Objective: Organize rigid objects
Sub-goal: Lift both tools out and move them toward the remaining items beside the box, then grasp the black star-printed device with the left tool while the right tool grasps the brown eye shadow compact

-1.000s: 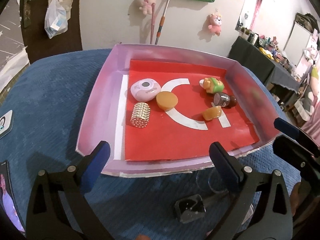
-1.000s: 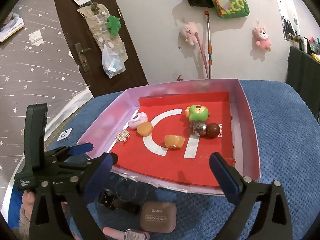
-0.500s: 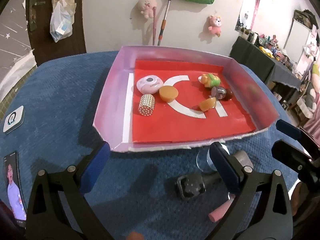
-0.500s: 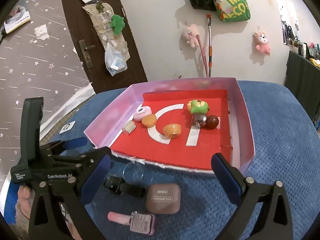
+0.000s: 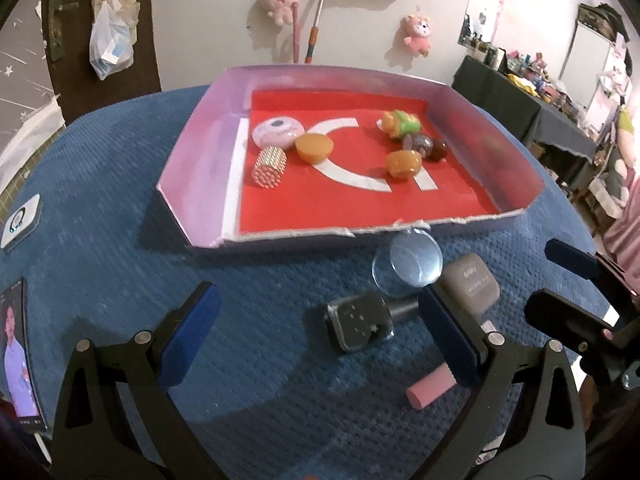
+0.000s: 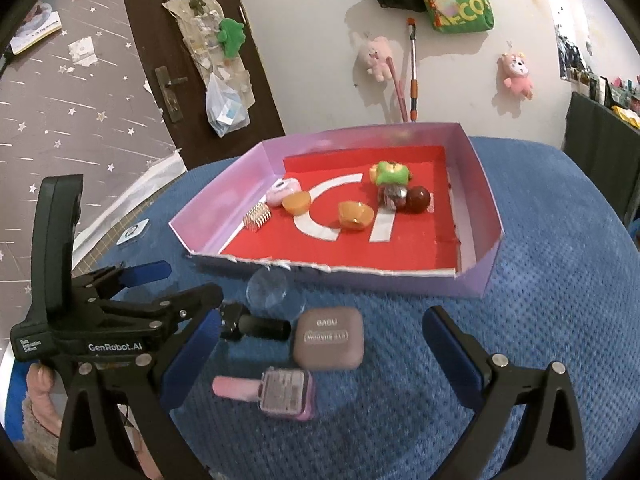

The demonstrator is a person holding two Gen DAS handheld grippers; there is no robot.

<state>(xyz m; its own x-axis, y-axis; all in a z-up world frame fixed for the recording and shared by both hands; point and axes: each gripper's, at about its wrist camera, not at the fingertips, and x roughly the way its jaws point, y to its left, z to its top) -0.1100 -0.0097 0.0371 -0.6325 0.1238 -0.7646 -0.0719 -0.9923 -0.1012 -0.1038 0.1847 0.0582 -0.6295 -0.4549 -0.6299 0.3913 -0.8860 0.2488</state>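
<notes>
Landmark: the shallow pink tray point(image 5: 202, 148) with a red floor, on the blue cloth point(image 5: 100, 208). Just before its near wall, from left to right in the right wrist view, lie a dark bottle point(image 6: 256, 325), a clear round lid point(image 6: 269, 291) touching that wall, a pink nail-polish bottle point(image 6: 276, 394) and a mauve compact point(image 6: 329, 339). Inside the tray sit a bead roll point(image 5: 270, 168), a pink disc point(image 5: 278, 133), two amber cups point(image 5: 315, 147), a green toy point(image 5: 398, 124) and a brown ball point(image 6: 418, 199). The left gripper point(image 5: 320, 336) and right gripper point(image 6: 326, 354) both hover before the tray, spread wide, holding nothing.
</notes>
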